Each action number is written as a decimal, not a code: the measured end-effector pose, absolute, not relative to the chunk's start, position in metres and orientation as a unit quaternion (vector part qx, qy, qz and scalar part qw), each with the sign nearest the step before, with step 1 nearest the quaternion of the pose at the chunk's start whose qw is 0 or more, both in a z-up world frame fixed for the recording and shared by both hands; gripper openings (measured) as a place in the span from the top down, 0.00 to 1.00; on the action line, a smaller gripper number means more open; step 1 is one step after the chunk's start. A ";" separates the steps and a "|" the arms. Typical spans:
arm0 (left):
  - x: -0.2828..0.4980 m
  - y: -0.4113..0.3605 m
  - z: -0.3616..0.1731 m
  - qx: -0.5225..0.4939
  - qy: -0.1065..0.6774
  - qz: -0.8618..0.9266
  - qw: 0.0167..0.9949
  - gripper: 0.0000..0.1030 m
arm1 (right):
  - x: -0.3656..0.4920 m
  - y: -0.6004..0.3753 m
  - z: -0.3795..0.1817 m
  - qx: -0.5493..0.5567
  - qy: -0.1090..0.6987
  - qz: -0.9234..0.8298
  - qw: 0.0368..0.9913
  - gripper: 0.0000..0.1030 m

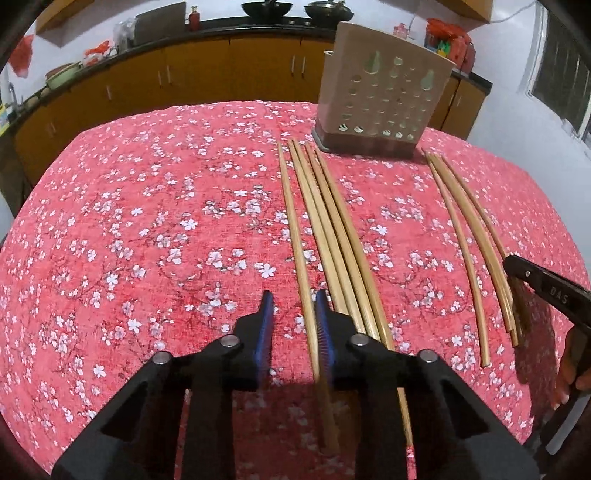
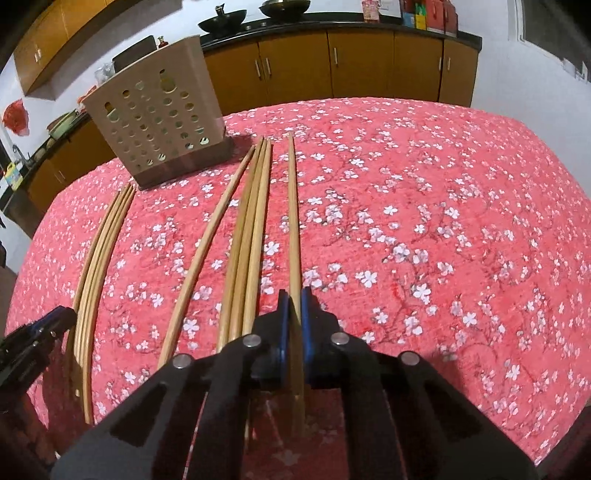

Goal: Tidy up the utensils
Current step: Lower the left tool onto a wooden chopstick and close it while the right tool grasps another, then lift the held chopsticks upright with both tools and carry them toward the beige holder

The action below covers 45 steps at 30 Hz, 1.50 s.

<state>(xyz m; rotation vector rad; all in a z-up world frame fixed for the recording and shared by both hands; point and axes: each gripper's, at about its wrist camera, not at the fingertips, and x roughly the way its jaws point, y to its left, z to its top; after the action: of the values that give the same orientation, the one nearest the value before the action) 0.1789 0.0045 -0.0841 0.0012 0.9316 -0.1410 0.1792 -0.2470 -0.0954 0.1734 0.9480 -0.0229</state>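
Red floral tablecloth (image 1: 147, 229), orange cabinets (image 2: 362, 62) behind, two dark woks (image 1: 266, 8) on the counter.

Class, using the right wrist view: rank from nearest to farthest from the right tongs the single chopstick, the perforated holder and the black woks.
1. Single chopstick, between the right tongs.
2. Perforated holder, far left on table.
3. Black woks, back counter.

Long wooden chopsticks (image 1: 334, 229) lie in near-parallel groups on the red floral cloth, tips toward the upright perforated beige holder (image 1: 384, 92).
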 end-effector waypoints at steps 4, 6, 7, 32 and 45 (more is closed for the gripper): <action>0.190 0.009 -0.087 0.011 0.450 -0.056 0.891 0.92 | 0.184 -0.248 -0.096 0.081 0.454 -0.010 0.887 0.92; 0.198 0.016 -0.087 0.009 0.448 -0.044 0.893 0.92 | 0.190 -0.254 -0.096 0.088 0.451 -0.015 0.888 0.92; 0.202 0.019 -0.088 0.009 0.446 -0.037 0.894 0.92 | 0.195 -0.257 -0.096 0.091 0.450 -0.019 0.888 0.92; 0.190 0.038 -0.086 -0.014 0.433 -0.032 0.901 0.93 | 0.185 -0.267 -0.093 0.099 0.428 -0.017 0.898 0.93; 0.172 0.057 -0.027 -0.043 0.369 -0.036 0.928 0.93 | 0.159 -0.272 -0.026 0.089 0.337 -0.010 0.937 0.93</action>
<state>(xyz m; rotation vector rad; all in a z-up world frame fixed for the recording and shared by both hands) 0.1723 0.0572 -0.0275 -0.0877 0.7563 -0.0746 0.1593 -0.2725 -0.0258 0.1827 0.6881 -0.0213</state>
